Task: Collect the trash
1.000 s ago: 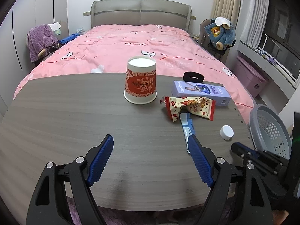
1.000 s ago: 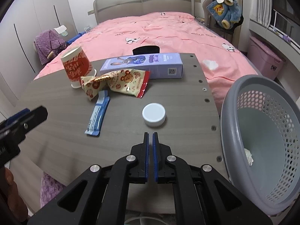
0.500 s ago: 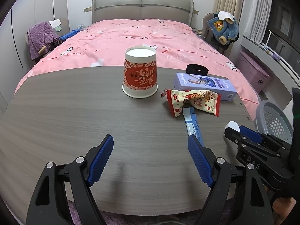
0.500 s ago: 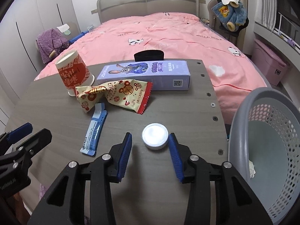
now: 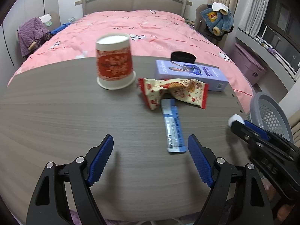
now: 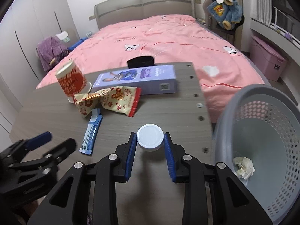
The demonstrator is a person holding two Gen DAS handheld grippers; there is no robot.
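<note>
A white round cap [image 6: 149, 139] lies on the grey wooden table [image 6: 56, 116] between the blue pads of my right gripper [image 6: 150, 140], whose jaws stand open around it. The cap also shows in the left wrist view [image 5: 235, 120]. A blue wrapper strip [image 5: 173, 129], a red-and-cream snack bag [image 5: 174, 93], an upturned red paper cup [image 5: 114, 63] and a purple box [image 5: 191, 75] lie further in. My left gripper [image 5: 151, 161] is open and empty, just left of the blue strip. A grey mesh basket [image 6: 262, 150] holds a crumpled tissue [image 6: 243, 166].
A pink bed [image 5: 131, 31] lies beyond the table. A black object [image 5: 182, 56] sits at the table's far edge. A pink storage box [image 6: 268, 63] stands at the right wall. The basket stands just off the table's right edge.
My right gripper opened and moved forward until its pads flank the white cap. My left gripper moved forward toward the wrappers and stayed open.
</note>
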